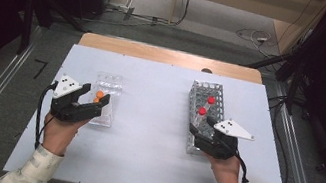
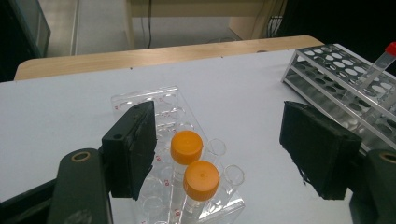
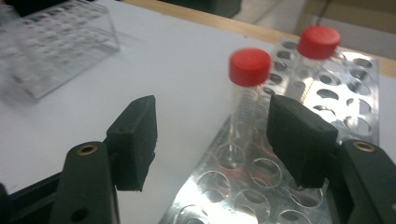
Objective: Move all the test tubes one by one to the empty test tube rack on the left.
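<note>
Two orange-capped tubes [image 2: 187,148] [image 2: 201,181] stand in a clear plastic rack [image 2: 154,105] on the white table. My left gripper [image 2: 224,144] is open, and its jaws stand wide on either side of both tubes without touching them. From above, the left gripper [image 1: 90,101] sits at the clear rack [image 1: 110,87], left of centre. Two red-capped tubes [image 3: 250,67] [image 3: 319,42] stand in a metal rack [image 3: 336,98]. My right gripper [image 3: 215,140] is open. The nearer red-capped tube rises just beyond its jaws, close to the right pad [image 3: 299,135]. From above, the right gripper [image 1: 199,131] is at the near end of the metal rack [image 1: 221,94].
The white table [image 1: 148,134] has bare surface between the two racks and along the front. A wooden edge [image 1: 167,55] runs along the far side. Cables and dark stands lie on the floor beyond. The metal rack [image 2: 327,65] also appears at the right of the left gripper view.
</note>
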`<state>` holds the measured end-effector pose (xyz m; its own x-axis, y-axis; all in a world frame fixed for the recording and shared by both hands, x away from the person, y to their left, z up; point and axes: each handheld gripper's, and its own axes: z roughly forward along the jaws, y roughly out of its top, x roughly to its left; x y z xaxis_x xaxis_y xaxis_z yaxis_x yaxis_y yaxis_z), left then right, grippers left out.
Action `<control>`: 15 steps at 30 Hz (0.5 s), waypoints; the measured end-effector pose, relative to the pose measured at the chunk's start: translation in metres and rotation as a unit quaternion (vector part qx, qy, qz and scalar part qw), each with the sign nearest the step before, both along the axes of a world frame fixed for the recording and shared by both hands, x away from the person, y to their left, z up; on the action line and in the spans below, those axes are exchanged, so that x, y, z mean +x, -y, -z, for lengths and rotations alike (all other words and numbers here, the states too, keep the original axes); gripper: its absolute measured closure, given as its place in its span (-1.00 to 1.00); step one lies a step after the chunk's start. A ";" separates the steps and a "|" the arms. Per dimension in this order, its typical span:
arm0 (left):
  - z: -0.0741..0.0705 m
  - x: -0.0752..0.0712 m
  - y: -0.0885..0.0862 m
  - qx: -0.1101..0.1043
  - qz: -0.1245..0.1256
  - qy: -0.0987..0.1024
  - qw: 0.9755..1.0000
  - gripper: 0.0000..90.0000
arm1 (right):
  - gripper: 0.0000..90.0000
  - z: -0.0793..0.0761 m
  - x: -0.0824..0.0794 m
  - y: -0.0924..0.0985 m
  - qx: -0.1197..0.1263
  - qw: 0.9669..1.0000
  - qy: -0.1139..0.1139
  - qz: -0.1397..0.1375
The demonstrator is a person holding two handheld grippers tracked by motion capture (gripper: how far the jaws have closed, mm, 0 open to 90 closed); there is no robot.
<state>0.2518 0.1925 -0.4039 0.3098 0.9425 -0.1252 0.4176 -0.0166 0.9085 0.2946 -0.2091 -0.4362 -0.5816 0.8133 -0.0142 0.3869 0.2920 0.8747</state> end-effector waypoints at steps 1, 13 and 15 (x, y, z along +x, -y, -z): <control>0.000 0.000 0.000 0.000 0.000 0.000 1.000 -0.39 | -0.27 0.003 0.002 -0.002 -0.003 1.000 -0.002 0.012; 0.000 0.000 -0.001 0.000 -0.001 0.001 1.000 -0.38 | 0.08 0.012 0.021 -0.014 -0.026 0.998 -0.009 0.060; 0.000 -0.001 -0.001 -0.001 -0.001 0.001 1.000 -0.38 | 0.15 0.012 0.022 -0.016 -0.031 0.997 -0.011 0.068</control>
<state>0.2512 0.1931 -0.4037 0.3084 0.9429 -0.1259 0.4163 -0.0148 0.9091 0.3161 -0.1929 -0.4481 -0.4660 0.8831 -0.0548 0.4457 0.2878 0.8477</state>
